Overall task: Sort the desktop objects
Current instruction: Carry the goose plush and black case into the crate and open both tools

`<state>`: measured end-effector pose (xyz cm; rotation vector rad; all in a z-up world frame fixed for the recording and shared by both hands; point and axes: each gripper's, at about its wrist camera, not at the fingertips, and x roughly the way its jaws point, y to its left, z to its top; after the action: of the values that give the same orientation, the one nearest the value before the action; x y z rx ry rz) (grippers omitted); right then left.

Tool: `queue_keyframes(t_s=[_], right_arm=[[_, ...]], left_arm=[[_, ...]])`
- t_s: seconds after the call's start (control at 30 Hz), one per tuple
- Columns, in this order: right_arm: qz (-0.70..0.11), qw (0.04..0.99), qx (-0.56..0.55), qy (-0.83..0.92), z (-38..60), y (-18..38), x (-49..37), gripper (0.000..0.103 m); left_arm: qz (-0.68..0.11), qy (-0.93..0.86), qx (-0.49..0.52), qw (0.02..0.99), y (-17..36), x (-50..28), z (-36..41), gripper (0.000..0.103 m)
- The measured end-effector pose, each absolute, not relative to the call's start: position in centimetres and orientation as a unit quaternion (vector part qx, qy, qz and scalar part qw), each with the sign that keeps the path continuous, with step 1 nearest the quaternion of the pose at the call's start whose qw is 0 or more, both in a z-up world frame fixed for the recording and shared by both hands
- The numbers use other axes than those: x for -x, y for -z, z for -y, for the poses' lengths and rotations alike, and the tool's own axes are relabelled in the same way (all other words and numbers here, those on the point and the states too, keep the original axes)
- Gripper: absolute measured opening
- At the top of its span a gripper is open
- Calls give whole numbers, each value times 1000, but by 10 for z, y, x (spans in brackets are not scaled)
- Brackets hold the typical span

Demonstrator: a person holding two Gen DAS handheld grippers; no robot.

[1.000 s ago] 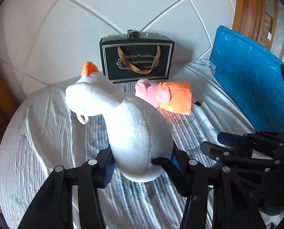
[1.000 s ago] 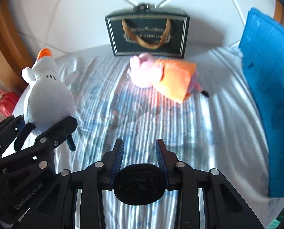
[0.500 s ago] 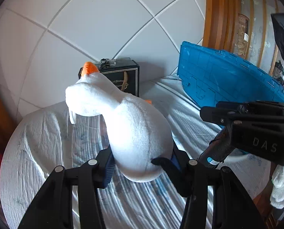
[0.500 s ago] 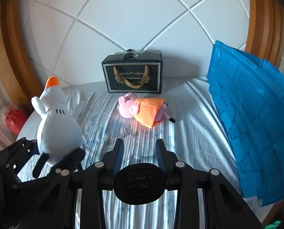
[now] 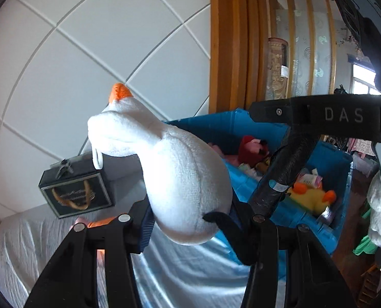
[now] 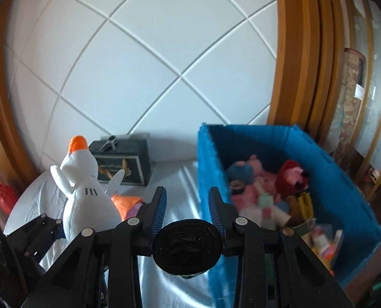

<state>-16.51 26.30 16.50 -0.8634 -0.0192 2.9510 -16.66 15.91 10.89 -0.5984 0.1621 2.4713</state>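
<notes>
above the white-sheeted desk [image 5: 36, 233], left gripper [image 5: 190, 220] clamps the white plush goose with orange beak [image 5: 180, 177] by its base, clear for the blue plastic bin [image 6: 272, 138]; right gripper [image 6: 187, 205] clamps a black round roll [image 6: 188, 246].

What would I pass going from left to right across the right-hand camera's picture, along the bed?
Red toy → white goose plush → dark gift box → blue bin full of toys.
</notes>
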Motion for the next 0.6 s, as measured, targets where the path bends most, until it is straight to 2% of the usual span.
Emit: queue_keyframes(t_s=[0.1,0.2,0.4,0.6], right_arm=[[18,63,268,-961,-314,-192,157,33],[27,91,274,-957,-357,-197,154,33],[5,130,325,-937,-445,-156,158,33],[-21,150,373,-915,-501,-106,156,34]], left_arm=[[-68,-919,225,318,-122,165,-220,49],[-84,-905,241,341,-120,165,-281,49],[-128,-871,294,372,-93,168,-371,49],[-185,-847,337,368,-79,169,-406,51]])
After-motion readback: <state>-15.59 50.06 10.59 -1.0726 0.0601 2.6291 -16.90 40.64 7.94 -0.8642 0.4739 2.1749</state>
